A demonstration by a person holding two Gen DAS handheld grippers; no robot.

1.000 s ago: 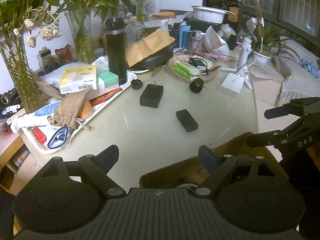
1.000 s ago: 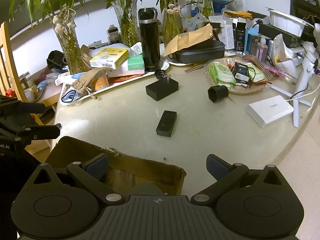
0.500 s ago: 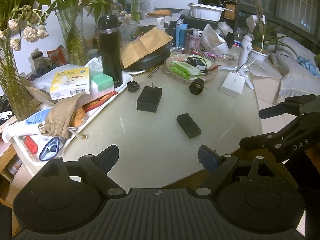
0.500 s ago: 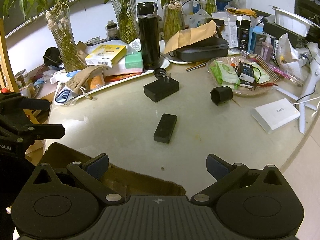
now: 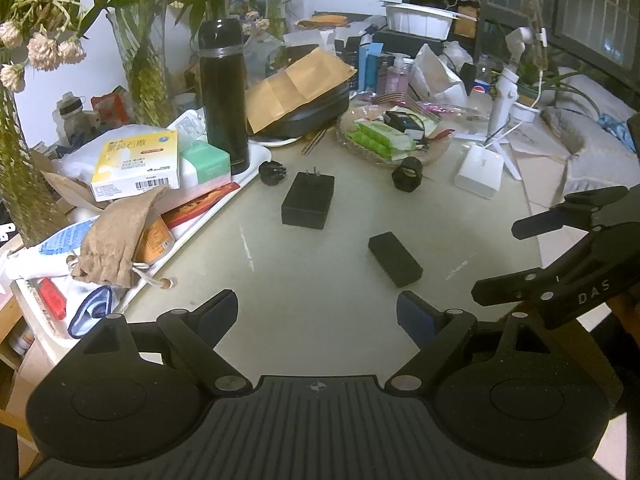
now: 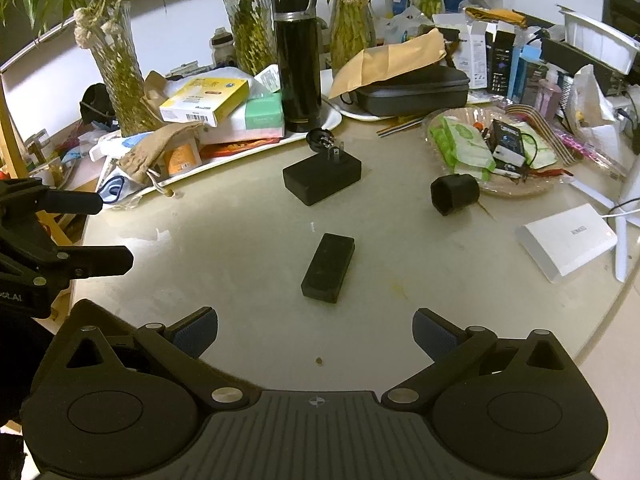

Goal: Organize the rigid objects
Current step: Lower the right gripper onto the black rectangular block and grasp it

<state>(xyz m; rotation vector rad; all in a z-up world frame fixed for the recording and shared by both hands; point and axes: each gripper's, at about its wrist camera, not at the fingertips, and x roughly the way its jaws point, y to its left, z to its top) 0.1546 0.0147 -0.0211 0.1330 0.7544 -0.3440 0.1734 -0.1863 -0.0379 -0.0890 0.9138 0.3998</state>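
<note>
Several black items lie on the pale round table (image 6: 240, 248): a small flat black block (image 6: 329, 269) (image 5: 395, 259) nearest me, a black plug adapter with prongs (image 6: 322, 179) (image 5: 308, 199), a round plug piece (image 6: 320, 139) (image 5: 272, 173) behind it, and a short black cylinder (image 6: 455, 194) (image 5: 407, 174). My right gripper (image 6: 315, 332) hangs open just short of the flat block, nothing between its fingers. My left gripper (image 5: 317, 316) is open too, empty, over bare table left of that block. Each gripper shows at the other view's edge.
A cluttered white tray (image 5: 192, 236) with boxes and a tan pouch (image 5: 114, 240) lines the left. A tall black flask (image 6: 298, 60), glass vases, a dark case under a brown envelope (image 6: 400, 60), a snack dish (image 6: 480, 152) and a white power bank (image 6: 566, 242) ring the far side.
Both grippers moved forward and down over the table. The cardboard box rim below them slid out of view. The flat block now sits closer to the fingers. Jaws stayed open.
</note>
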